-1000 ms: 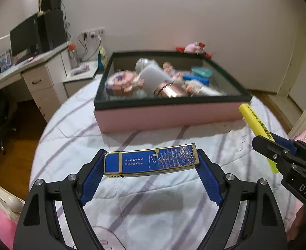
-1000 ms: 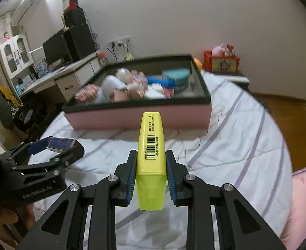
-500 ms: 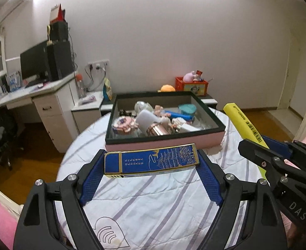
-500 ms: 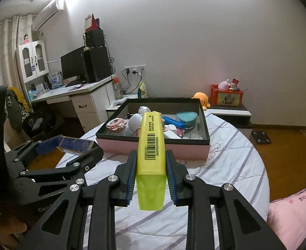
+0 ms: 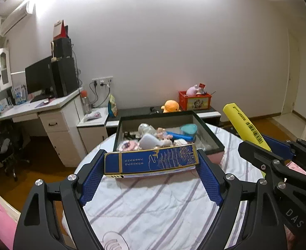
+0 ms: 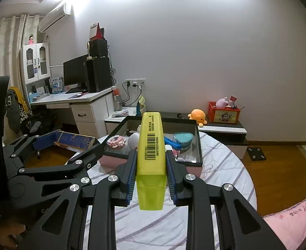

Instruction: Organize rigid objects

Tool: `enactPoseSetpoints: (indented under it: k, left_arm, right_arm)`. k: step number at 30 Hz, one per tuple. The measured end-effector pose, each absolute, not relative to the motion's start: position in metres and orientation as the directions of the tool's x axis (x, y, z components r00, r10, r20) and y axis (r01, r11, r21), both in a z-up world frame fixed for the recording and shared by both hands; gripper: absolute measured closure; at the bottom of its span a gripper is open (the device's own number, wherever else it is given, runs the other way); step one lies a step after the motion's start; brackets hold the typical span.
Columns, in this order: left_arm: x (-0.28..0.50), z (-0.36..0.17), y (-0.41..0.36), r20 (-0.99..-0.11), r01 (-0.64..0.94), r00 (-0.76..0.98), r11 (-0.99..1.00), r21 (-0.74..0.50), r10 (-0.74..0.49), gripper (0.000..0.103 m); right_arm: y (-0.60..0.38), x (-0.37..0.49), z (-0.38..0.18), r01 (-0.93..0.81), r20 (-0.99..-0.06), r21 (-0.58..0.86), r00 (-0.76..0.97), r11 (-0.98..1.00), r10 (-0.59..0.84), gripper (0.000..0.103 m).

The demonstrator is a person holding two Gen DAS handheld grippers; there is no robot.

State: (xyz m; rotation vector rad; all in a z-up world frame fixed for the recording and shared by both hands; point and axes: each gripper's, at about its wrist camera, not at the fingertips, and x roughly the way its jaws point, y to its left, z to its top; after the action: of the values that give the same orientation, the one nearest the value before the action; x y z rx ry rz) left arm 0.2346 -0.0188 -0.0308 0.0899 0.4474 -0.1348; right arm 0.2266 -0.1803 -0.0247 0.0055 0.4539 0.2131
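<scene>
Gripping box [image 5: 150,162], marker [image 6: 151,145], aloft

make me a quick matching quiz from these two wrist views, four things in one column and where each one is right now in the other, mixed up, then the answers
Things:
1. blue and gold box
2. yellow highlighter
3. teal container
4. orange plush toy

Places:
A. on the low cabinet by the wall, beside the red crate
B. clamped by its ends in the left gripper
C. inside the black-rimmed storage box
D. clamped in the right gripper, pointing away from the camera

Pairs: 1-B, 2-D, 3-C, 4-A
</scene>
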Motion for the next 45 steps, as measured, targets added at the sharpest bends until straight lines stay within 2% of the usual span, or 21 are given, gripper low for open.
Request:
enactPoseSetpoints:
  k: [6, 10, 14, 23, 30, 32, 33, 34, 35, 36, 42, 45]
  left_arm:
    - [0.259, -0.017, -0.028, -0.408, 0.153, 0.907, 0.984, 0.091, -0.103, 0.018]
    - [0.295, -0.016, -0.037, -0.42, 0.172, 0.901, 0.979, 0.112, -0.111, 0.018]
    - [0.361, -0.027, -0.049, -0.487, 0.228, 0.859, 0.969, 0.089, -0.158, 0.018]
    - [0.481, -0.096, -0.069, -0.684, 0.268, 0.71, 0.962, 0.044, -0.167, 0.018]
    - [0.496, -0.115, -0.069, -0.725, 0.246, 0.678, 0.967, 0.068, -0.121, 0.016]
    - [0.494, -0.11, -0.061, -0.715, 0.223, 0.691, 0.972, 0.073, -0.105, 0.009]
    - [0.491, -0.105, -0.057, -0.703, 0.204, 0.705, 0.976, 0.078, -0.091, 0.006]
    - [0.486, -0.1, -0.052, -0.691, 0.196, 0.718, 0.978, 0.076, -0.09, 0.005]
    - [0.479, -0.094, -0.047, -0.676, 0.19, 0.731, 0.98, 0.064, -0.097, 0.0]
    - [0.468, -0.088, -0.043, -0.659, 0.184, 0.745, 0.982, 0.051, -0.106, 0.0]
    - [0.4, -0.054, -0.036, -0.569, 0.189, 0.816, 0.978, 0.092, -0.104, 0.0]
    - [0.356, -0.035, -0.028, -0.512, 0.173, 0.851, 0.982, 0.073, -0.112, 0.0]
  right_arm:
    - [-0.183, 0.246, -0.013, -0.206, -0.417, 0.034, 0.886, 0.978, 0.201, 0.076]
    - [-0.187, 0.275, -0.01, -0.198, -0.418, 0.015, 0.889, 0.98, 0.186, 0.076]
    - [-0.196, 0.325, -0.017, -0.187, -0.454, 0.013, 0.874, 0.982, 0.172, 0.076]
    - [-0.211, 0.438, -0.076, -0.179, -0.63, 0.041, 0.759, 0.983, 0.164, 0.076]
    - [-0.209, 0.461, -0.109, -0.19, -0.689, 0.067, 0.701, 0.979, 0.184, 0.074]
    - [-0.211, 0.462, -0.106, -0.185, -0.684, 0.067, 0.707, 0.98, 0.18, 0.066]
    - [-0.213, 0.458, -0.103, -0.177, -0.675, 0.067, 0.717, 0.982, 0.175, 0.053]
    - [-0.214, 0.453, -0.098, -0.166, -0.664, 0.064, 0.729, 0.984, 0.166, 0.036]
    - [-0.216, 0.446, -0.092, -0.159, -0.649, 0.063, 0.743, 0.985, 0.162, 0.027]
    - [-0.217, 0.442, -0.087, -0.158, -0.634, 0.062, 0.756, 0.986, 0.16, 0.02]
    - [-0.211, 0.381, -0.043, -0.16, -0.536, 0.052, 0.828, 0.986, 0.163, 0.02]
    - [-0.201, 0.344, -0.026, -0.159, -0.495, 0.009, 0.857, 0.987, 0.143, 0.019]
